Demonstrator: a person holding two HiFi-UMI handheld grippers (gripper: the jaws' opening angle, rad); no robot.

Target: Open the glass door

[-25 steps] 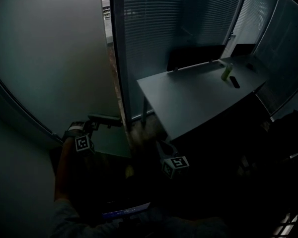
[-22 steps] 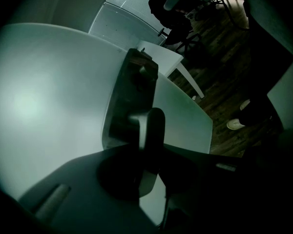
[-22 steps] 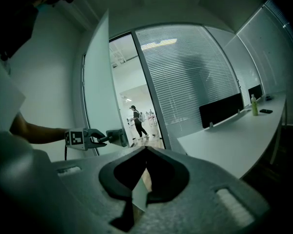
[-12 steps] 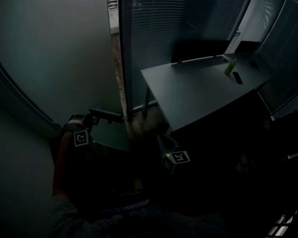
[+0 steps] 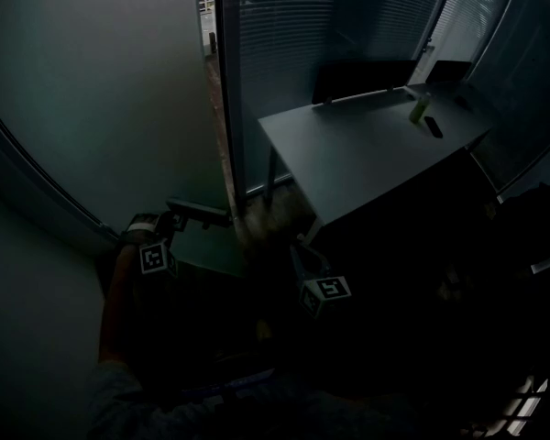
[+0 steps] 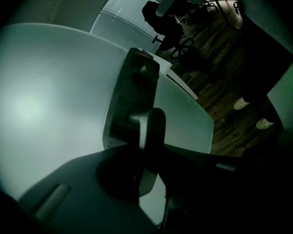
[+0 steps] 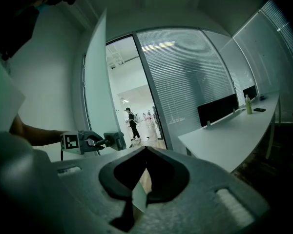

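Glass door handle (image 6: 149, 130) in left gripper (image 7: 103, 141), forearm (image 7: 36, 134) outstretched; right gripper (image 7: 136, 199) level.

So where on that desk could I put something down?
Most of the desk is bare, from its near edge up to the divider. Only the far right corner is taken, by a bottle and a dark flat thing.

The head view is severely underexposed, its lower half near black; light enters through the doorway (image 7: 136, 101), and gripper views show fisheye curvature.
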